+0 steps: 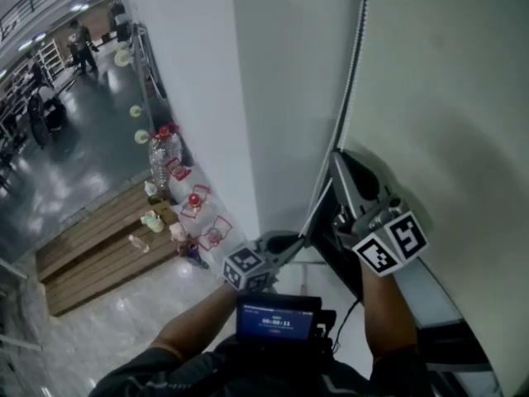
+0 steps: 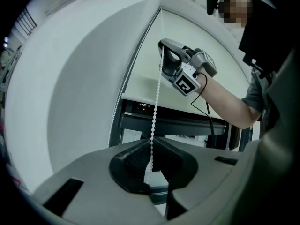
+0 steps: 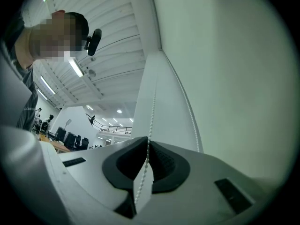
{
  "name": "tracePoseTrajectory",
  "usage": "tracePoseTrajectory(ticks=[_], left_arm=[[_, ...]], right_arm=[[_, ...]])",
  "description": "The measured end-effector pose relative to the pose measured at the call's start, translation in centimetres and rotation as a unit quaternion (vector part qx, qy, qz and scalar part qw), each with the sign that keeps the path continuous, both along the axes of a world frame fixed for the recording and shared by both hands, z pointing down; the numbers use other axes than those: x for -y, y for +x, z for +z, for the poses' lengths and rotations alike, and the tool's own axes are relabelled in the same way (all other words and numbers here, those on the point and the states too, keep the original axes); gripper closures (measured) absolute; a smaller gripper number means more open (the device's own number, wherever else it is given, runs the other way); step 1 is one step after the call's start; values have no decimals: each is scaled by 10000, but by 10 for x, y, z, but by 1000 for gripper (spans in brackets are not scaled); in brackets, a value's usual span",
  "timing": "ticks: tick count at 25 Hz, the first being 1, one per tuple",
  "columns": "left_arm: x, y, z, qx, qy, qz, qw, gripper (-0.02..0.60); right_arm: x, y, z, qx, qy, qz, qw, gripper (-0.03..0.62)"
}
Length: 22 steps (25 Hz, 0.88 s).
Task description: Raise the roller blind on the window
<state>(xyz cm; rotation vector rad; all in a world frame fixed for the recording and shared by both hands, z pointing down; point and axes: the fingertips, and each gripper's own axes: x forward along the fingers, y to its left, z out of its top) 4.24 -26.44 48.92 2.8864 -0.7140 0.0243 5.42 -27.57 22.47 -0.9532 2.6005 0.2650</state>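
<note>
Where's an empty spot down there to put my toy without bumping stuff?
The shiny floor in front of the wooden platform is bare, and so is the platform's left end. Its right end by the white wall is crowded with a big bottle and small red things. Up here, the left claw and right claw both pinch the bead chain.

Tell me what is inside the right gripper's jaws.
The right gripper pinches the blind's bead chain between its jaw tips. The chain hangs on below the pinch; where it ends is covered by the gripper's own body.

Dim, cool light throughout; fisheye bulge and black corners.
</note>
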Motion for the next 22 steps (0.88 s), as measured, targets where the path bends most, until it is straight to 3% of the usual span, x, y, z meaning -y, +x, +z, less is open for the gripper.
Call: tracePoseTrajectory(ticks=[3, 5, 10, 22], left_arm=[[3, -14, 7, 77, -129, -166, 9997, 550], [1, -19, 0, -10, -135, -239, 9996, 511], [-2, -43, -25, -213, -95, -470, 9986, 486], [-12, -44, -207, -1260, 835, -221, 9883, 488]], right_arm=[[-4, 0, 2, -55, 57, 10, 10000, 580], [-7, 2, 3, -19, 88, 16, 10000, 580], [-12, -1, 5, 40, 104, -66, 9999, 580], [-15, -16, 67, -84, -282, -182, 9994, 580]])
